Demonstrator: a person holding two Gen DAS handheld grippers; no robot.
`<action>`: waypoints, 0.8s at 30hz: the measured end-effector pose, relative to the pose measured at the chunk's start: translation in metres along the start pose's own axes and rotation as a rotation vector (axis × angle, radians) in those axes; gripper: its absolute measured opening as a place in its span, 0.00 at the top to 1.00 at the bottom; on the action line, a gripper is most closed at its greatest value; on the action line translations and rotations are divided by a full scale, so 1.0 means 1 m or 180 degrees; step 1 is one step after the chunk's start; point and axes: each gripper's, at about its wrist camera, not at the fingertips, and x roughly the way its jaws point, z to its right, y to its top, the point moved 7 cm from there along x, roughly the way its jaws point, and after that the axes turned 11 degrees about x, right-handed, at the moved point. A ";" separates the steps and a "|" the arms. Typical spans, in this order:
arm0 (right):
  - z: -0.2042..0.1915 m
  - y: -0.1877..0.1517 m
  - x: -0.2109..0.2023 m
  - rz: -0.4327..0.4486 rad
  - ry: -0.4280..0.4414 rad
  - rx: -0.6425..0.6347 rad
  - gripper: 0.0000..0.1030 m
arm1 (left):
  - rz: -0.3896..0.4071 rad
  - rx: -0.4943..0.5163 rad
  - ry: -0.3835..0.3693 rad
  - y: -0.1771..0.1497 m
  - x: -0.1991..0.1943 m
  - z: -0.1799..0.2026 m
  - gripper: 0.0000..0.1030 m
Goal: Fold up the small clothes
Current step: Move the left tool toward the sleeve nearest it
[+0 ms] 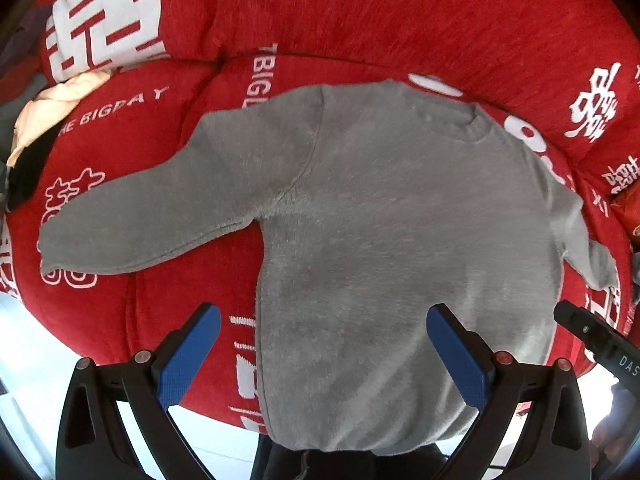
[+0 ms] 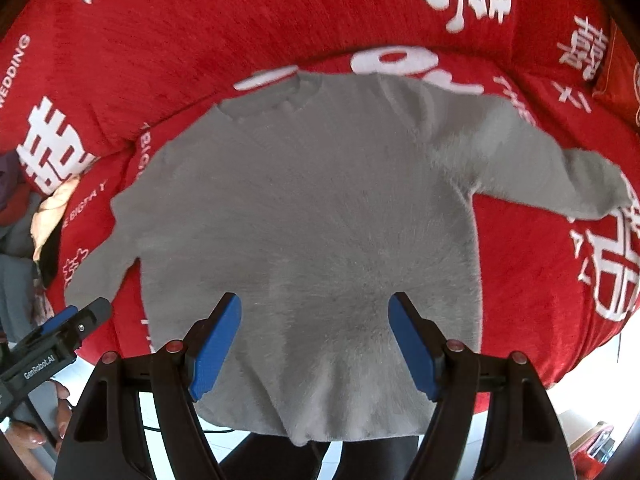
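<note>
A: Left tongs (image 1: 323, 354) spread wide, blue pads apart, nothing between them gripped. Hanging above the lower left part of a small grey fleecy long-sleeved sweater (image 1: 384, 240), pointing straight down at it.

B: Same for the right tongs (image 2: 315, 346): jaws wide, empty, above the lower middle of the grey body. Hem just below the fingertips, draping past the near edge of a red plush sofa cover printed with white lettering (image 2: 200, 32).

A: Sweater spread flat, neckline away from both tongs, one sleeve angled out to the left, the other out to the right.

B: Cream and black bundle of cloth (image 1: 44, 120) far off to the left of the left tongs, well apart from the sweater. Contact between pads and fleece: cannot tell.
</note>
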 end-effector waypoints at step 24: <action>-0.018 -0.003 0.036 -0.0128 -0.0054 -0.0244 0.21 | -0.0040 -0.0180 -0.0131 -0.001 0.025 -0.015 0.00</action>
